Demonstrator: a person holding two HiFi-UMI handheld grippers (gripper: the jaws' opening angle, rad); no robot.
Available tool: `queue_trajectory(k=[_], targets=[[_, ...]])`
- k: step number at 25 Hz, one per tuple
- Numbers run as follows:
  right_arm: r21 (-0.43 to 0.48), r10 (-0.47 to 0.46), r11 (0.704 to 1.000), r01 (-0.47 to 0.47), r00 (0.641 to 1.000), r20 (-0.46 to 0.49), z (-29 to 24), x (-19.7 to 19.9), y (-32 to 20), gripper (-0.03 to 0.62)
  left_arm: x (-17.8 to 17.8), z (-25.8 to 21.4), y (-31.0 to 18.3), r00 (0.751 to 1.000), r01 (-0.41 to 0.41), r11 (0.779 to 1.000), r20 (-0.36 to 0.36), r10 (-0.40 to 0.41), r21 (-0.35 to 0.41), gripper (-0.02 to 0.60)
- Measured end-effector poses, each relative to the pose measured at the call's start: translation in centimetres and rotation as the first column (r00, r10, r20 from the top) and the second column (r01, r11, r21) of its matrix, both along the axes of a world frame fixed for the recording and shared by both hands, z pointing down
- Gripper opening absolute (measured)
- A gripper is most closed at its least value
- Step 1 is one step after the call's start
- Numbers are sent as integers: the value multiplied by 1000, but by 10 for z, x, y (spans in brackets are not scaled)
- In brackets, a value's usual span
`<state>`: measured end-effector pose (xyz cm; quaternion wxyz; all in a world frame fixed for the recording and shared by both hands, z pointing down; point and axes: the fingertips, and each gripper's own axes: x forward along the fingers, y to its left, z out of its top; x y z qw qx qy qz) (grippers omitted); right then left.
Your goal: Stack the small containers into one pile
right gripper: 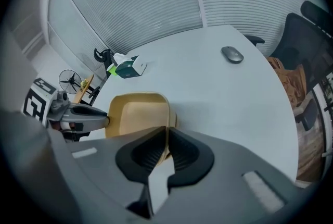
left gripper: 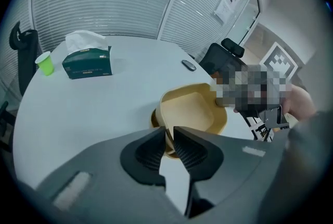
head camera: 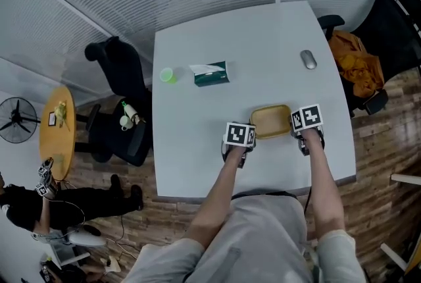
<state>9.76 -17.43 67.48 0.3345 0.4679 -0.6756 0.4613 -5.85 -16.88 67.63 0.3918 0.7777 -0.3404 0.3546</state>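
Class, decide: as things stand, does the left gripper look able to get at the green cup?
Probably yes: bare table lies between the left gripper and green cup, tissue box aside. Its jaws must first clear the container rim.

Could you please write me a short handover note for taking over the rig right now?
Left hand-held gripper: jaws slightly apart astride the rim of the containers, apparently not gripping.
Right hand-held gripper: shut on the opposite rim.
Where: on the table, nested in one pile; count unclear.
Done: stacking, it seems.
Left: release right, withdraw both.
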Motion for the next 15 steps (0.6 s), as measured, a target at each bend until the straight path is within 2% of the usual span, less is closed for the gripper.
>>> queue_trajectory(k=[7,15], targets=[[-64,-14,998,12,1000,-23,17,-1,4,20,-1,7,4,1000,-2,999,-10,2,-51,57],[-78,-29,997,26,999,-41,21,-2,0,21,-3,16,6,1000,1,996,-21,-3,-87,61]])
